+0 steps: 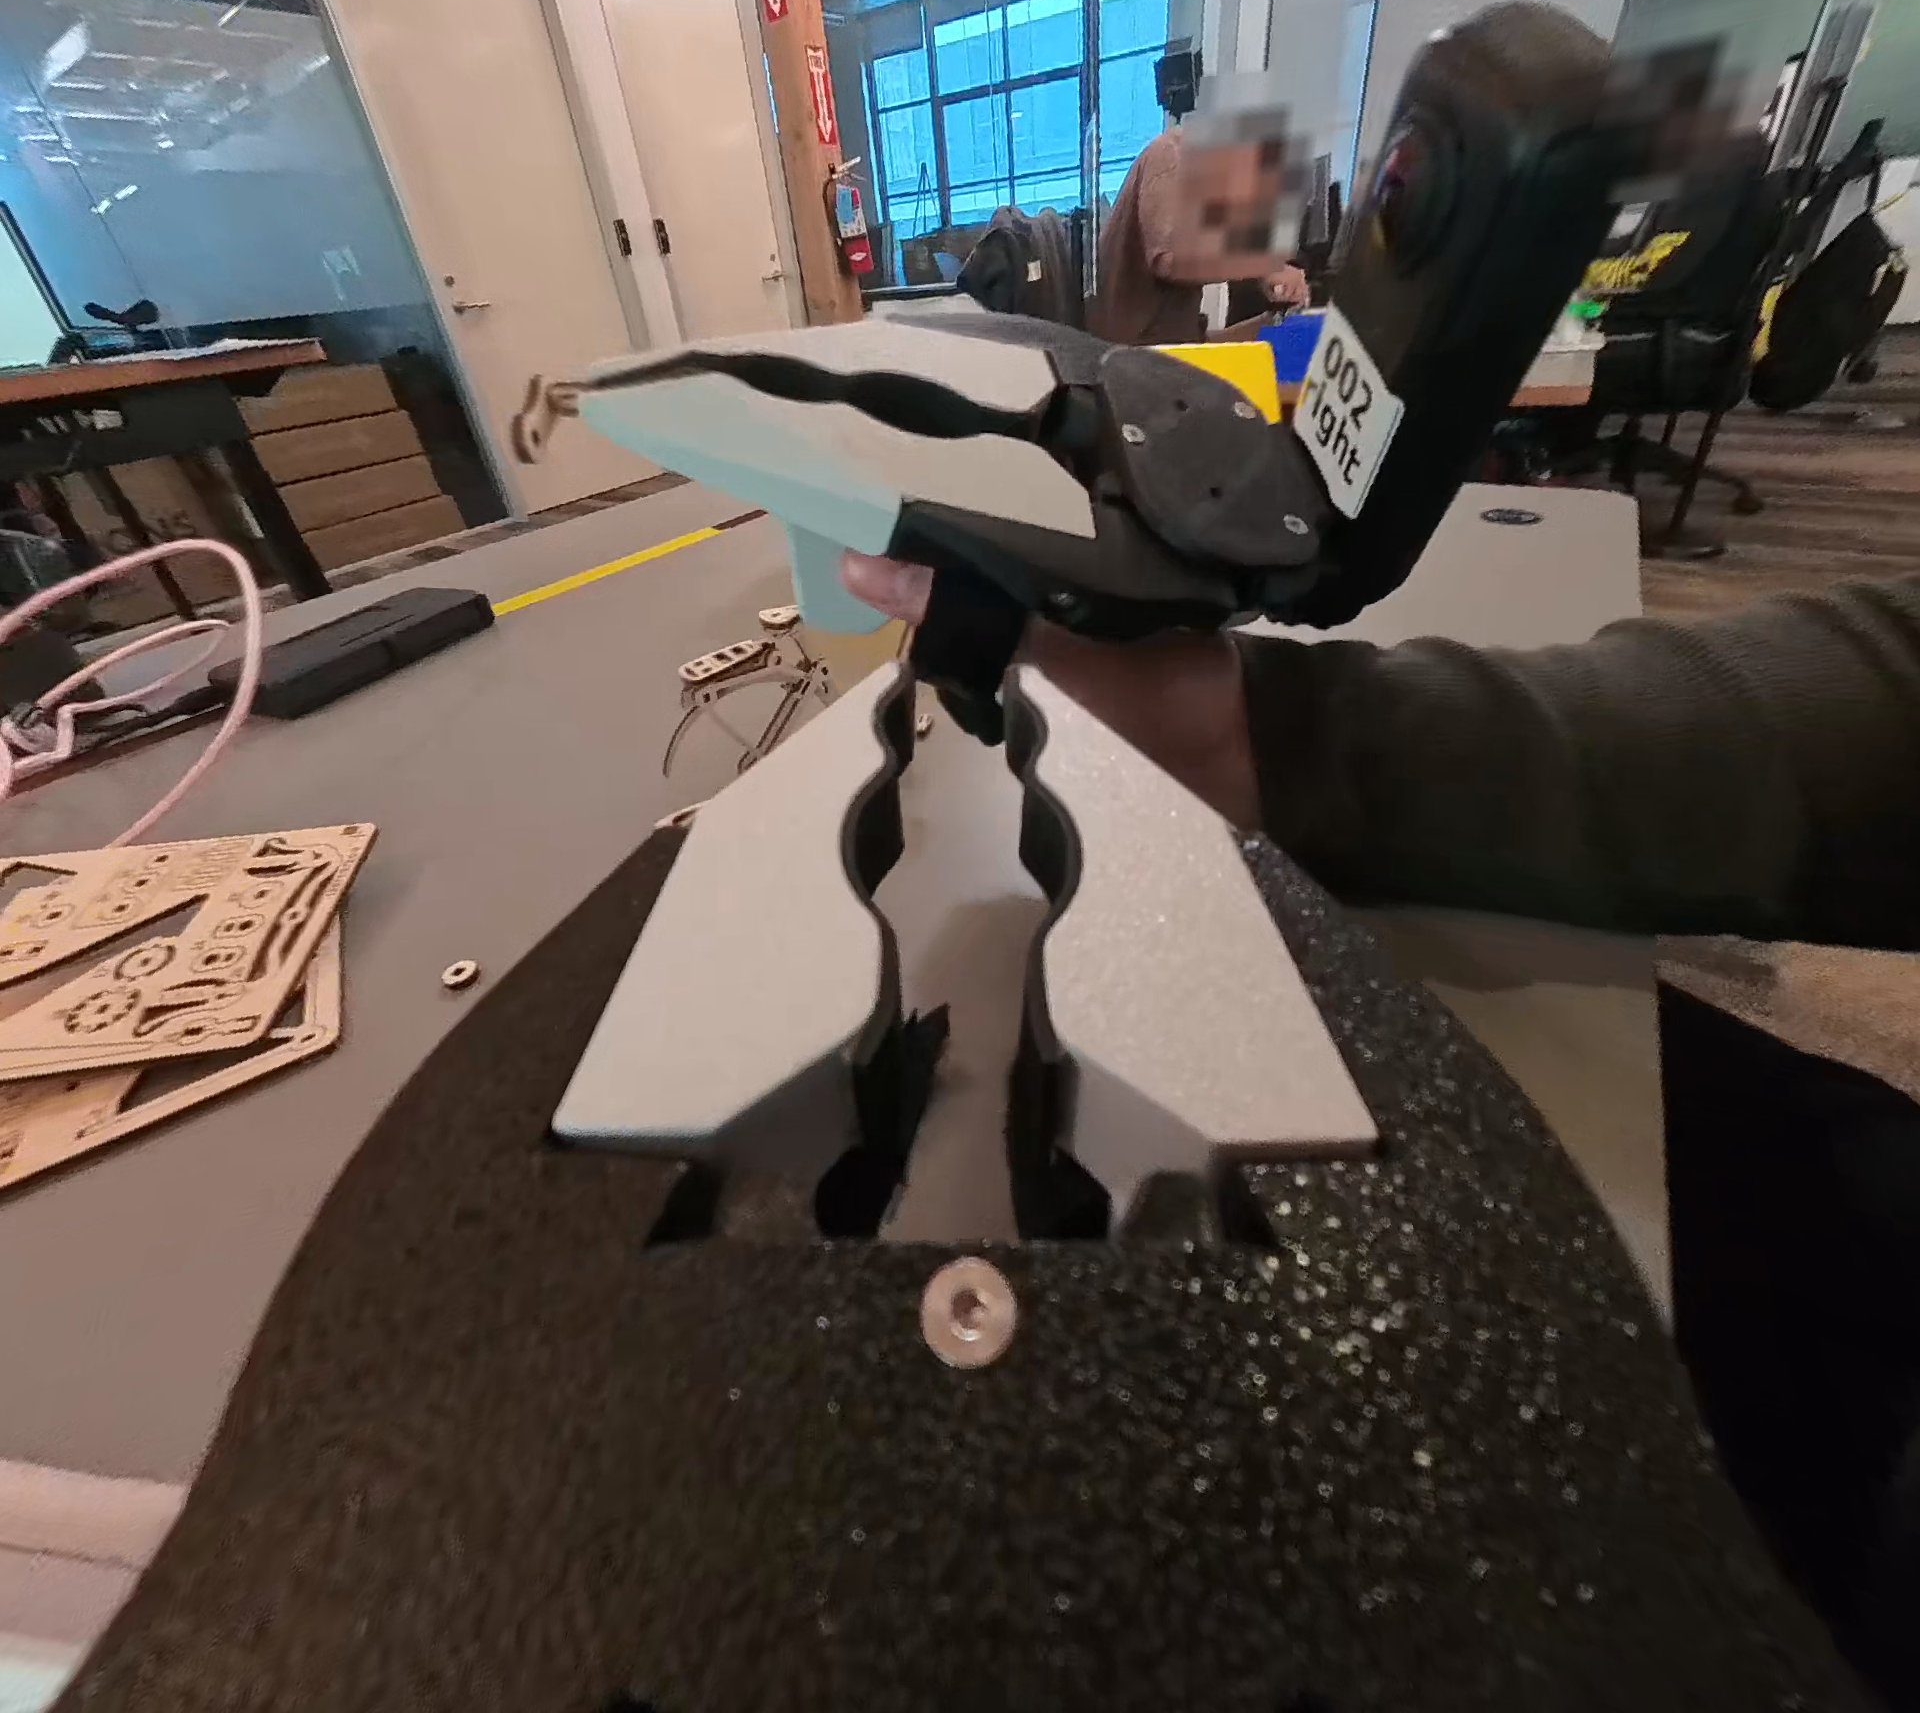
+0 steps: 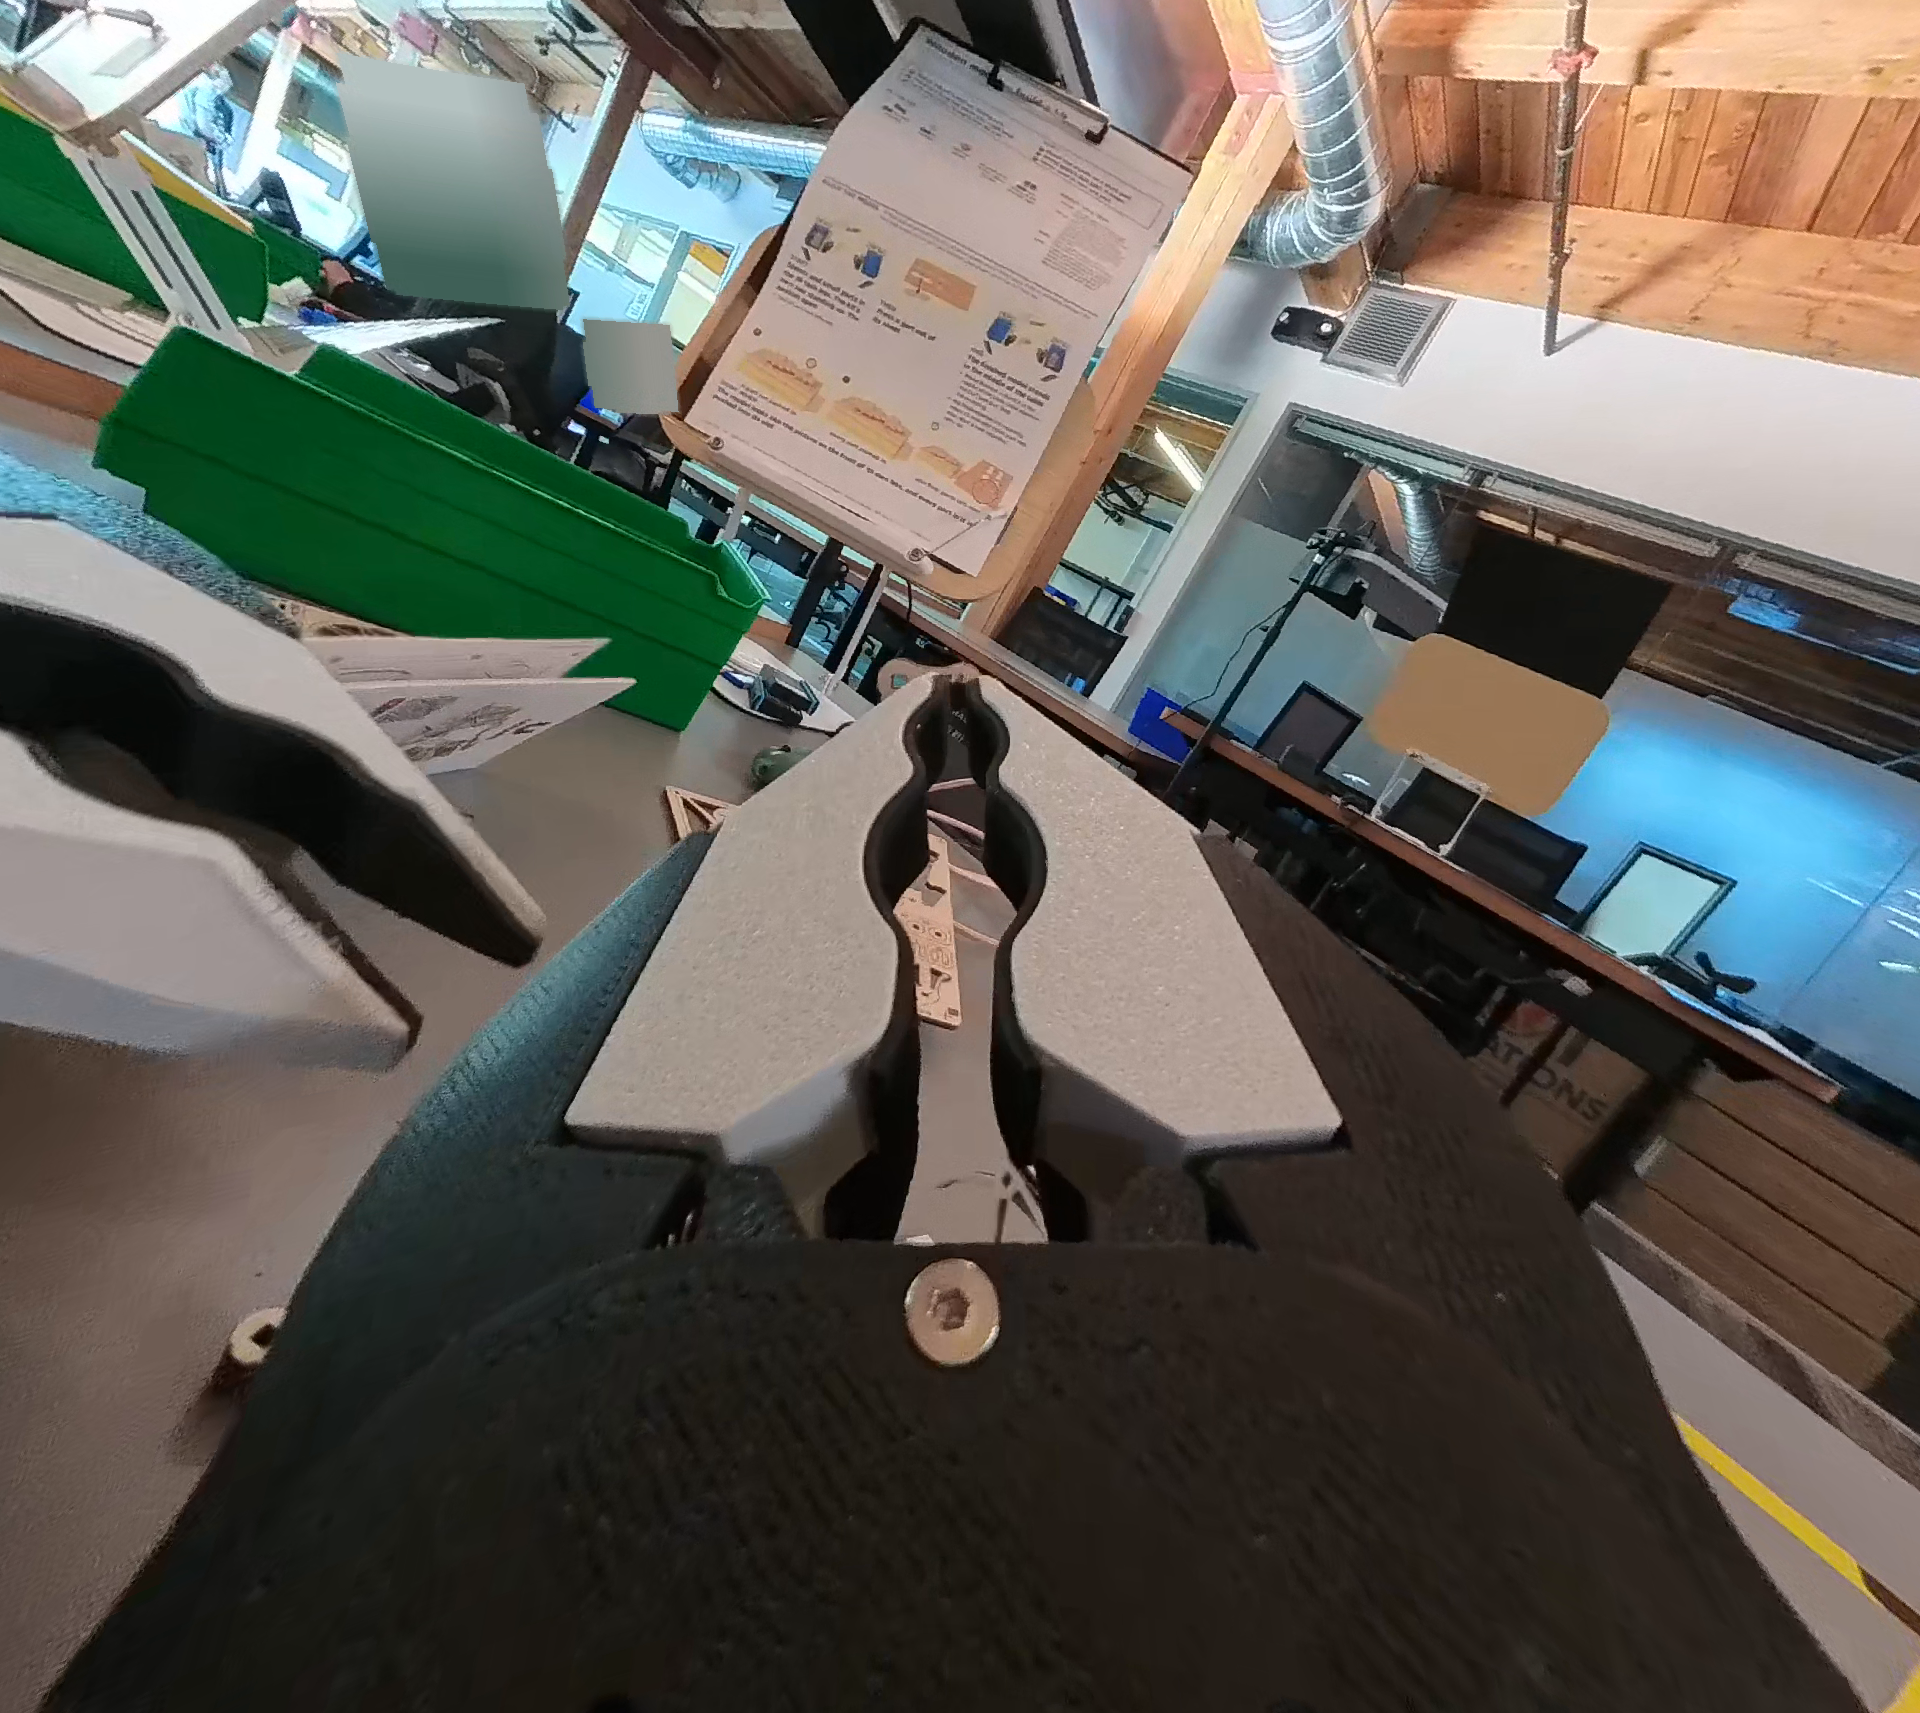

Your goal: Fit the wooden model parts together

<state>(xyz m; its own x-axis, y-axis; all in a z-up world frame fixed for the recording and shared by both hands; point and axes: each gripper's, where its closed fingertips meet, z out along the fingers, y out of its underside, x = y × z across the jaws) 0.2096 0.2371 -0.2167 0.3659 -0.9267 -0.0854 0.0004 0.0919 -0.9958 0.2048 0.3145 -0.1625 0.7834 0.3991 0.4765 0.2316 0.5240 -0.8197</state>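
Note:
My right gripper (image 1: 582, 398) is held up in the air across the left wrist view, pointing left. It is shut on a small flat wooden part (image 1: 532, 427) that sticks out of its tips. In the right wrist view its fingertips (image 2: 951, 689) meet, with a sliver of the part (image 2: 956, 676) between them. My left gripper (image 1: 956, 695) is open and empty, below and behind the right one, and also shows in the right wrist view (image 2: 462, 988). A partly built wooden model (image 1: 748, 692) stands on the grey table (image 1: 499, 790) beyond the left fingertips.
Laser-cut wooden sheets (image 1: 156, 946) lie at the left, with a small wooden ring (image 1: 458, 974) beside them. A black case (image 1: 353, 650) and a pink cable (image 1: 223, 624) lie farther back. Green bins (image 2: 416, 510), a booklet (image 2: 468, 697) and an instruction board (image 2: 935, 313) stand behind. The tips of one gripper are about 9 cm away from the tips of the other.

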